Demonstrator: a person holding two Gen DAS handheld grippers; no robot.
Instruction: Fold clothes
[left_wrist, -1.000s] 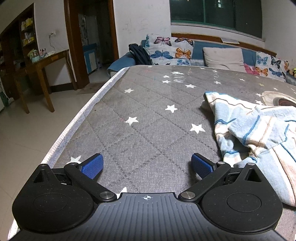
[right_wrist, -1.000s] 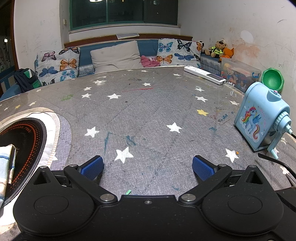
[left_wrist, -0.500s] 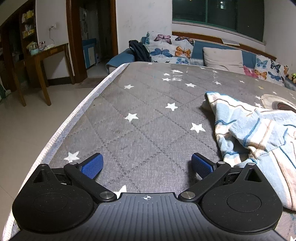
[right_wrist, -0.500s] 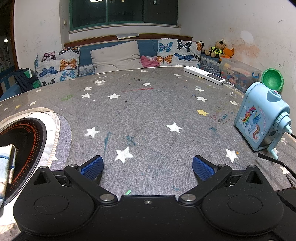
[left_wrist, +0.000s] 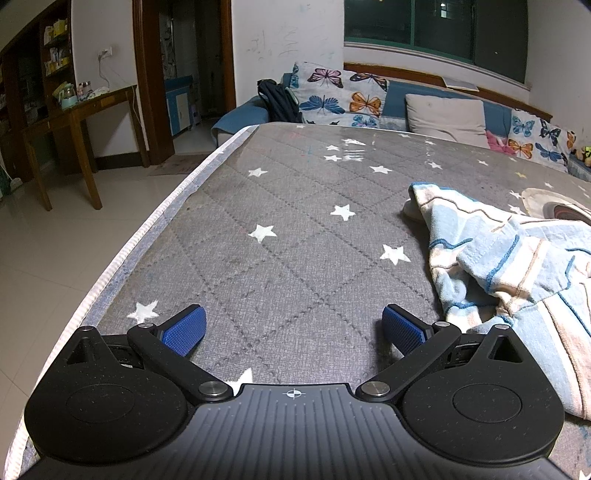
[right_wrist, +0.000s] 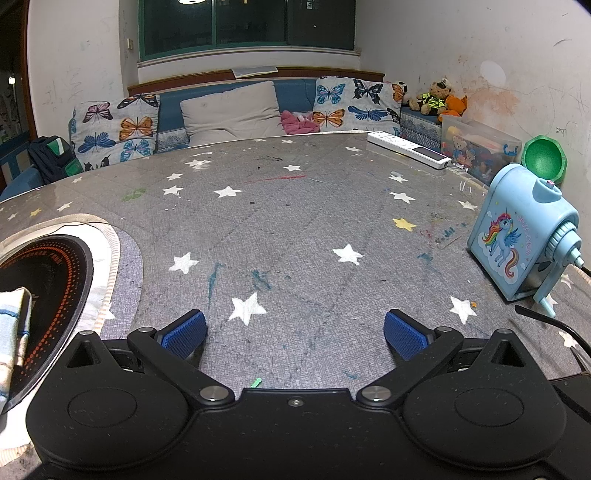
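A crumpled garment with light blue, white and peach stripes lies on the grey star-patterned table, to the right in the left wrist view. My left gripper is open and empty, just left of the garment's near edge, not touching it. My right gripper is open and empty over bare table. A small piece of the garment shows at the far left edge of the right wrist view, lying over a black round cooktop.
A blue unicorn pencil sharpener stands at the right, with a black cable near it. A white remote lies at the far edge. The table's left edge drops to tiled floor. A sofa with butterfly cushions lies beyond.
My left gripper has shifted a little to the right, inward from the table's left edge, still open. The right gripper and the garment have not moved.
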